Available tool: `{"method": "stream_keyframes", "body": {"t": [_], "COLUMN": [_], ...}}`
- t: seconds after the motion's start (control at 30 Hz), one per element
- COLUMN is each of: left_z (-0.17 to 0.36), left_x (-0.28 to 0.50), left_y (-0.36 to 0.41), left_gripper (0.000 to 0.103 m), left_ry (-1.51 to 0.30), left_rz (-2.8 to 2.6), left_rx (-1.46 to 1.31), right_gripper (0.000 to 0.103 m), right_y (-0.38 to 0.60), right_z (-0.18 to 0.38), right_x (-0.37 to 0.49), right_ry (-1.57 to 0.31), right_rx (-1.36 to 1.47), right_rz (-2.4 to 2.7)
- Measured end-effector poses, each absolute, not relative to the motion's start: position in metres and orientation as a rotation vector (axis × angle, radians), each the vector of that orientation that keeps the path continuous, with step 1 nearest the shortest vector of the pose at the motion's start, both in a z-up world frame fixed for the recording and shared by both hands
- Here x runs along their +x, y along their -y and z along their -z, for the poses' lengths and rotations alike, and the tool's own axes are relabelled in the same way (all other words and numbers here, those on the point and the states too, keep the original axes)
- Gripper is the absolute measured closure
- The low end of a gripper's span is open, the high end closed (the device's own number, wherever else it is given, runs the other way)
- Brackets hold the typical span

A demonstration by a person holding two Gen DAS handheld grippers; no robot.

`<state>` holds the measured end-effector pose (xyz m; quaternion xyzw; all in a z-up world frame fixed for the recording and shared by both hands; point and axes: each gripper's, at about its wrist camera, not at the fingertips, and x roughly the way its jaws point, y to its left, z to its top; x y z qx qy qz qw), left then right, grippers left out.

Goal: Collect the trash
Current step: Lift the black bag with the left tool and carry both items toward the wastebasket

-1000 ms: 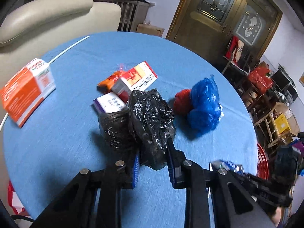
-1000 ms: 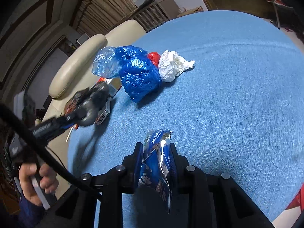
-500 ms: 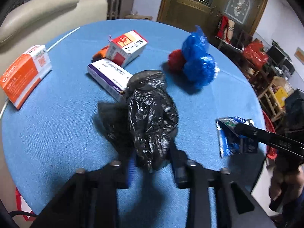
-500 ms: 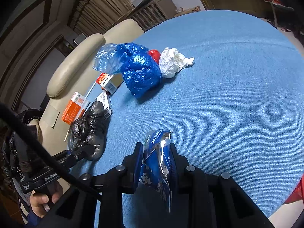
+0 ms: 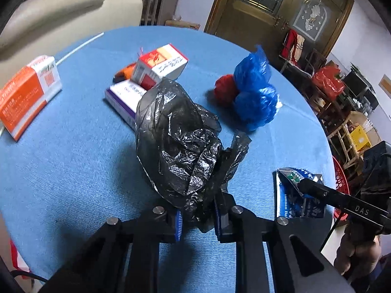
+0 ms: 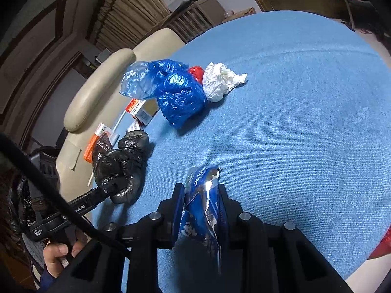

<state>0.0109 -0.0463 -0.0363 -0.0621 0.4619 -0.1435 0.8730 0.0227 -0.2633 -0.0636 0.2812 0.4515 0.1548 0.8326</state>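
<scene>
1. At the far left of the left wrist view, an orange and white box (image 5: 28, 92) lies flat on the blue counter (image 5: 73, 171), well apart from the other trash.
2. Further right, a red and white box (image 5: 161, 66) rests partly on a purple-edged white box (image 5: 124, 97); an orange scrap (image 5: 124, 72) peeks out behind them.
3. In the middle, the left claw (image 5: 198, 219) pinches a crumpled black plastic bag (image 5: 178, 146) between its blue-padded fingers (image 5: 178, 224). The bag is held just in front of the boxes and hides part of the purple-edged one.
4. Right of it, a blue plastic bag (image 5: 254, 95) lies on the counter touching a red wad (image 5: 224, 90).
5. At the right edge, a blue foil wrapper (image 5: 290, 195) is held near the counter's rim.
6. In the right wrist view, the right claw (image 6: 200, 210) is closed on that blue foil wrapper, which stands upright between the fingers.
7. There, a white crumpled tissue (image 6: 220, 83) lies against the red wad and blue plastic bag.
</scene>
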Motion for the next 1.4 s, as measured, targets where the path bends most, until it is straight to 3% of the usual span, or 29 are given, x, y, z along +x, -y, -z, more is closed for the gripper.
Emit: {"method": "stream_keyframes", "body": {"t": [0.5,0.63,0.67,0.7,0.73,0.77,0.87,0.9,0.93,0.97,1.0,1.17,1.4], "left_z": [-0.012,-0.014,-0.014,-0.014,-0.013,-0.012,-0.011,-0.011,-0.011,-0.011,-0.012,-0.016,-0.026], "left_x": [0.003,-0.001,-0.002,-0.003,-0.003,-0.004,-0.006,-0.005,-0.005,-0.005,-0.005,-0.008,-0.012], "left_y": [0.079,0.082,0.082,0.082,0.082,0.08,0.077,0.077,0.076,0.075,0.075,0.075,0.087], "left_gripper": [0.082,0.082,0.082,0.082,0.082,0.082,0.082,0.082,0.082,0.082,0.082,0.082,0.082], "left_ry": [-0.877,-0.868,-0.87,-0.872,-0.875,-0.88,-0.885,-0.887,-0.889,-0.889,-0.888,-0.872,-0.844], "left_rz": [0.291,0.294,0.294,0.292,0.289,0.287,0.277,0.274,0.271,0.269,0.268,0.267,0.296], "left_rx": [-0.071,-0.056,-0.056,-0.056,-0.056,-0.057,-0.055,-0.056,-0.057,-0.059,-0.059,-0.059,-0.06], "right_gripper": [0.075,0.071,0.068,0.041,0.024,0.015,0.015,0.017,0.025,0.041,0.079,0.081,0.081], "right_y": [0.308,0.312,0.312,0.309,0.306,0.305,0.288,0.28,0.273,0.266,0.259,0.243,0.282], "right_z": [0.037,0.037,0.038,0.039,0.04,0.04,0.034,0.034,0.036,0.039,0.044,0.035,0.016], "right_x": [-0.005,-0.007,-0.006,-0.004,-0.003,-0.003,0.001,0.004,0.008,0.012,0.017,0.014,-0.003], "right_ry": [-0.846,-0.9,-0.912,-0.921,-0.92,-0.908,-0.885,-0.895,-0.908,-0.927,-0.955,-0.94,-0.854], "right_rx": [0.693,0.647,0.625,0.597,0.585,0.577,0.502,0.458,0.432,0.421,0.408,0.354,0.514], "right_rz": [-0.296,-0.245,-0.231,-0.227,-0.229,-0.227,-0.278,-0.276,-0.278,-0.299,-0.311,-0.312,-0.274]}}
